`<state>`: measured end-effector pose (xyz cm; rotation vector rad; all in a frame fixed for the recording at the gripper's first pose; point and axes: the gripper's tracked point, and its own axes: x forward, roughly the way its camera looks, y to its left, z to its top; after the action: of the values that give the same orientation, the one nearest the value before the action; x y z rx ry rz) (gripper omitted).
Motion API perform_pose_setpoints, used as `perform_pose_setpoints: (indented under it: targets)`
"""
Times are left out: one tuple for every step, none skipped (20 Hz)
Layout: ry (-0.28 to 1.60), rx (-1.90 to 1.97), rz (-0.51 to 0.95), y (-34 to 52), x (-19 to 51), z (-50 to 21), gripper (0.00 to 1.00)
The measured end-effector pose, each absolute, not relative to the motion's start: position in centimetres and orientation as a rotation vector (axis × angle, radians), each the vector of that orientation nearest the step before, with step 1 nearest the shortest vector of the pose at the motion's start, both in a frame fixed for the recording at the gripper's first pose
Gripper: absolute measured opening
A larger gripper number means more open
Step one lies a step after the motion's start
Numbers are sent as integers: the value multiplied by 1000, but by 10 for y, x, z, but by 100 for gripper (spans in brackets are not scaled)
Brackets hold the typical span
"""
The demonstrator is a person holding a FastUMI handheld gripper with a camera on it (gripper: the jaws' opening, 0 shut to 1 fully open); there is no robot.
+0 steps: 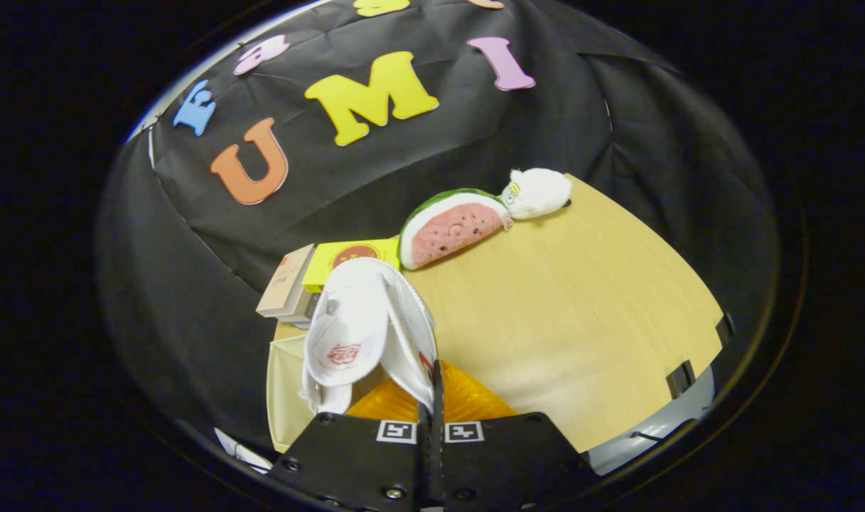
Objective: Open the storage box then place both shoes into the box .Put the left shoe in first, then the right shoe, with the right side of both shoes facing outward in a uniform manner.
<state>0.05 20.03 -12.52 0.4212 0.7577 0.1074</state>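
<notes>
The gripper point(432, 405) has its two fingers drawn nearly together, pinching a thin white edge of the shoe point(364, 331) between them, so the claw is clamped on the shoe. The shoe is white with a small red emblem on its rounded face, and it is lifted off the table point(581, 313), rising straight up from the fingertips. Its long axis runs away from the fingers, toward the yellow box point(347, 259) beyond it; which end is toe and which is heel I cannot tell from this angle. The ribbed white sole faces the side of the watermelon plush point(450, 227), the smooth emblem face turns the other way.

Taking the shoe as the landmark: right beneath it and beside the fingers lies something orange and ribbed point(468, 402) (its nature is unclear). Under the shoe's emblem side sits a pale cream container point(284, 391), open at the top. Just behind the shoe, the yellow box lies flat, and touching that box stands a tan box point(286, 281), tilted. Beyond the shoe, farther along the wooden table, the watermelon plush rests with its pink cut face showing, and a small white plush toy point(539, 192) lies against its far end.
</notes>
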Motion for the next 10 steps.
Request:
perform_pose_setpoints:
  targets:
    - [747, 412, 107, 215, -2, -120, 0]
    - [746, 414, 103, 229, -4, -117, 0]
    - [751, 419, 101, 243, -7, -115, 0]
    - [757, 423, 101, 257, -10, -115, 0]
    - [760, 425, 103, 269, -11, -115, 0]
    - [762, 428, 103, 280, -12, -115, 0]
    - [765, 431, 100, 291, -12, -116, 0]
    - [769, 434, 93, 301, -12, -119, 0]
    - [774, 436, 86, 307, -13, -122, 0]
    - [779, 441, 76, 314, -13, -126, 0]
